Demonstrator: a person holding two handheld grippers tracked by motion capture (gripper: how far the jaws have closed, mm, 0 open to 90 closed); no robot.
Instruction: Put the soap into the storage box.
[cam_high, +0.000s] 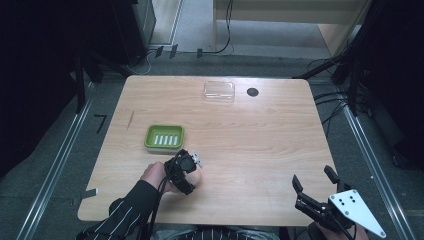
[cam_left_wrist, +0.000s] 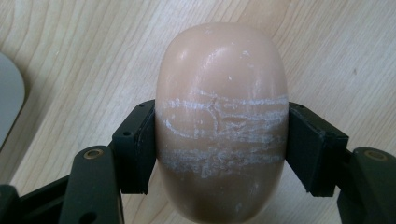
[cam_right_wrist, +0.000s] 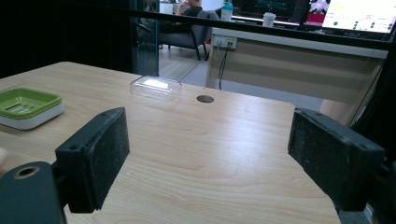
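Clamping down hard, the left claw (cam_left_wrist: 219, 140) has its two black pads pressed flat against the sides of a pale peach soap bar (cam_left_wrist: 220, 121), one pad on each flank, right across a band of whitish scratch marks on the bar's rounded face. In the left gripper view the soap sits over the light wood grain of the surface (cam_left_wrist: 336, 51), though whether it touches the wood or is lifted off it I cannot tell. From the high view, the left claw (cam_high: 192, 170) works near the front edge of the surface (cam_high: 260, 135), left of centre, the person's hand (cam_high: 154, 175) wrapped round the gripper and a striped sleeve (cam_high: 125, 210) trailing off the bottom. Just behind it sits the green soap dish (cam_high: 164, 137), slotted in the middle, near the soap but apart from it. Further back, a clear plastic lid (cam_high: 219, 91) lies close to the far edge, with a small dark round hole (cam_high: 252, 92) just beside it. Over at the front right corner, the right claw (cam_high: 312, 182) is spread wide with nothing between its jaws, and the right gripper view looks out past them to the green dish (cam_right_wrist: 25, 106) and the clear lid (cam_right_wrist: 155, 87).
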